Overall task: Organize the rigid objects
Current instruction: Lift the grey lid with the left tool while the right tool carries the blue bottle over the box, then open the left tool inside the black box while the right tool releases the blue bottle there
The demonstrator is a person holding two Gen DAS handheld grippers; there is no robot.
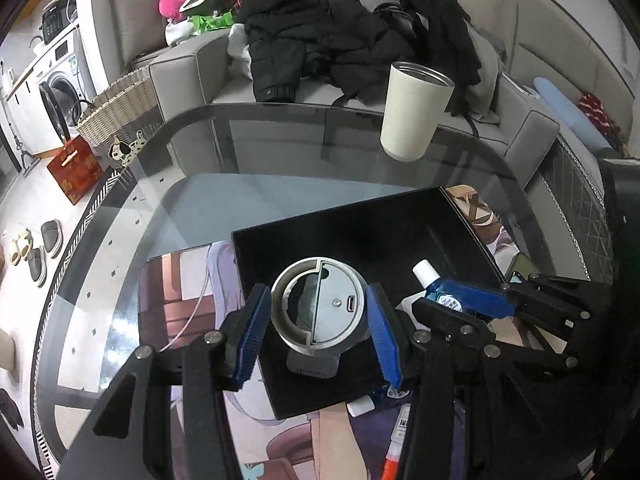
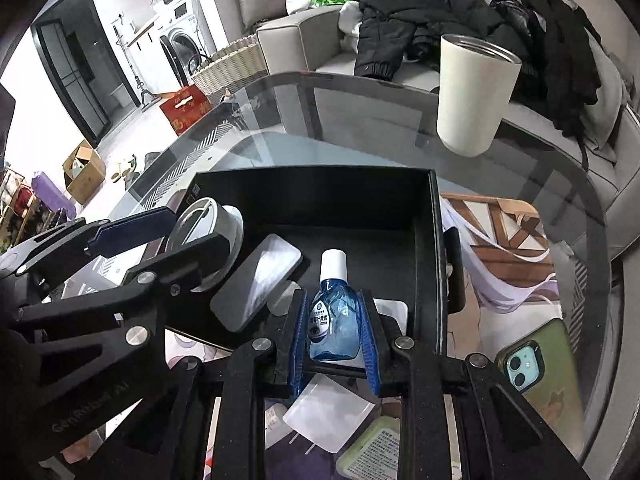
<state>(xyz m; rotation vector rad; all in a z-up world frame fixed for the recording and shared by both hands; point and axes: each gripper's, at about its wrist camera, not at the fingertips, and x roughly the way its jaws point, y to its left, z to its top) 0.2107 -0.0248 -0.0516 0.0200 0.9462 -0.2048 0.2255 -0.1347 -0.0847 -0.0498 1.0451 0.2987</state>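
The black box sits mid-frame on the glass desk, holding a dark phone. Over it, the left claw clamps a round grey device; the right claw clamps a blue bottle. A white cup stands upper right.

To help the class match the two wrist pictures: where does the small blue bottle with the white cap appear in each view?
Left wrist view: small blue bottle with the white cap at lower right, over the black box, held in the right gripper.
Right wrist view: bottle at bottom centre, between the blue pads.
Shared landmark: tall white cup on the glass table.
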